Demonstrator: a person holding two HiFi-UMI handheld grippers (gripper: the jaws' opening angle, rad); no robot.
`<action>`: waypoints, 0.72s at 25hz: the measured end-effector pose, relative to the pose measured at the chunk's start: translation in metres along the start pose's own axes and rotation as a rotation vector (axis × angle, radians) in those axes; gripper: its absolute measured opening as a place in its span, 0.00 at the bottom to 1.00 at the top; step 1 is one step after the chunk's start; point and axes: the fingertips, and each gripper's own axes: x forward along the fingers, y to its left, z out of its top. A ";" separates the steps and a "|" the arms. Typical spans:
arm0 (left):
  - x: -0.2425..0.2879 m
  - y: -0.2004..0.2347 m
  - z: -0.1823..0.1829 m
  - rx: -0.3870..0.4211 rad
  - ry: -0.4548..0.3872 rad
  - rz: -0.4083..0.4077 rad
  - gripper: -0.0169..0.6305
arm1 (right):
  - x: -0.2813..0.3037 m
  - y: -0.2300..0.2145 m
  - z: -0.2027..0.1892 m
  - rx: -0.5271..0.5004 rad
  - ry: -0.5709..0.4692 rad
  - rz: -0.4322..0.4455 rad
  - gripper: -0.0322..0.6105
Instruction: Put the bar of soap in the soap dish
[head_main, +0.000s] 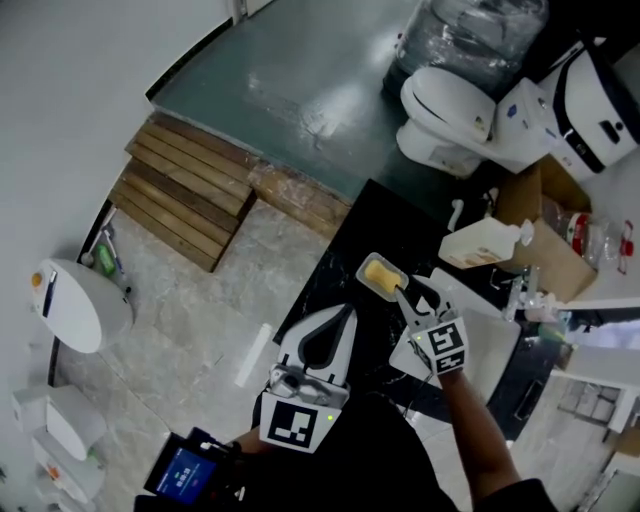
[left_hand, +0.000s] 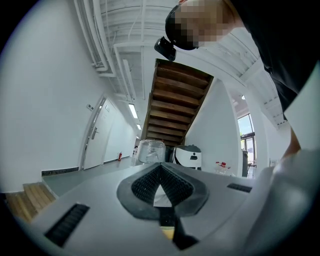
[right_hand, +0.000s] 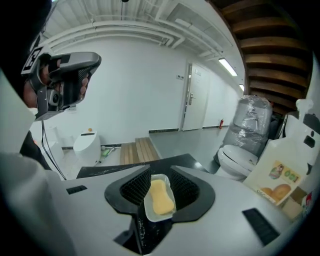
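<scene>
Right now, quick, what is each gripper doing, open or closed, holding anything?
Left gripper: closed, holding nothing.
Right gripper: open, empty; the bar of soap lies in the soap dish beyond its jaws.

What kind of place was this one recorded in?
Probably a mock bathroom or fixtures showroom inside a large hall, not a home bathroom: a white toilet stands on open floor, a black counter carries a soap dish with a bar of soap, and wooden steps lie nearby.
</scene>
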 end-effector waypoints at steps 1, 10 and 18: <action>0.000 0.000 0.001 0.002 -0.003 -0.001 0.03 | -0.004 0.001 0.003 0.018 -0.013 -0.013 0.25; -0.008 -0.014 -0.005 -0.005 0.032 -0.050 0.03 | -0.055 0.010 0.037 0.268 -0.167 -0.104 0.25; -0.011 -0.028 0.004 0.012 0.002 -0.087 0.03 | -0.103 0.012 0.065 0.244 -0.274 -0.242 0.21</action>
